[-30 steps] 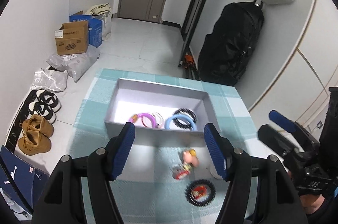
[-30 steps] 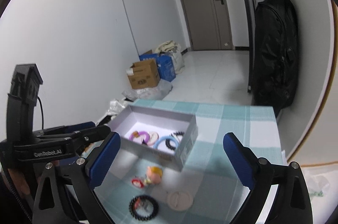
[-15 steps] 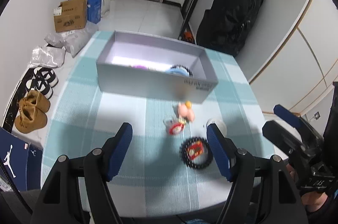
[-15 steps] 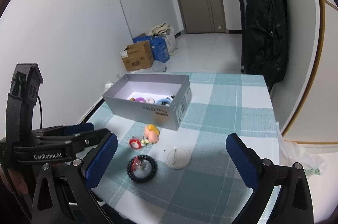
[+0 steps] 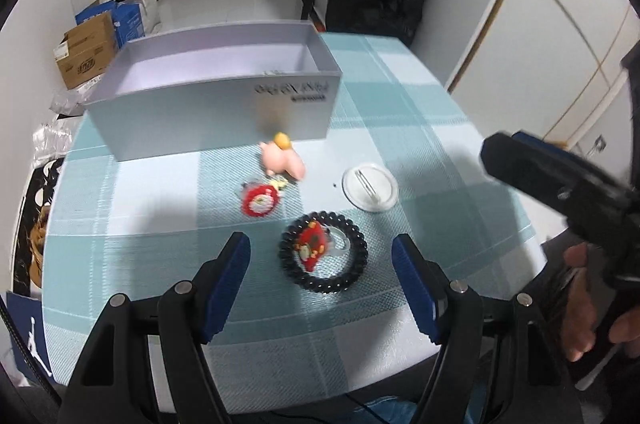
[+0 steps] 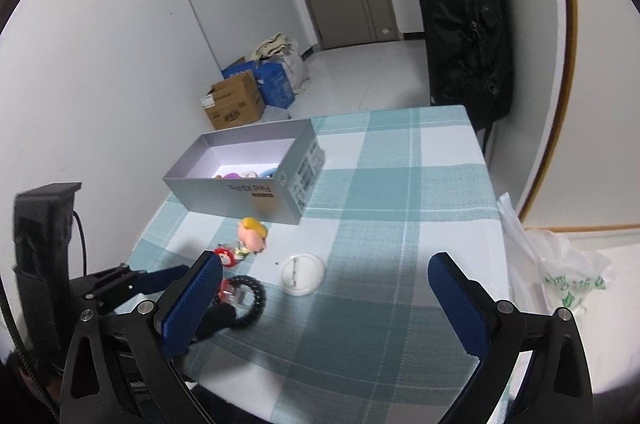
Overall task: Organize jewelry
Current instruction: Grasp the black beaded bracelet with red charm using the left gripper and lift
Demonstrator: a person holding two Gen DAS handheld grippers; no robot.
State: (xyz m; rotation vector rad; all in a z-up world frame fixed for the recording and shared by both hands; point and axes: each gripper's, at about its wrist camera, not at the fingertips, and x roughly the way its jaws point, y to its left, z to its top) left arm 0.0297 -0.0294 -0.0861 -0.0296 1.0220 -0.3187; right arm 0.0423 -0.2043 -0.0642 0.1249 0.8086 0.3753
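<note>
Left wrist view: left gripper [image 5: 321,278] fingers spread above black coil bracelet [image 5: 323,257].
Right gripper [image 6: 323,300]: fingers spread, empty.
Box [image 6: 224,189]: on tabletop [image 6: 400,204].

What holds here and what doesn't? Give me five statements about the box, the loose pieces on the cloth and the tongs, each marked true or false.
1. Both the left tongs and the right tongs are open and hold nothing. True.
2. The black coil hair tie lies inside the grey box. False: it lies on the checked tablecloth, between the left tongs' fingers.
3. A red charm sits inside the black coil's ring. True.
4. The white round badge rests on top of the pink figurine. False: they lie apart on the cloth.
5. The box has a lid on. False: it is open on top.
</note>
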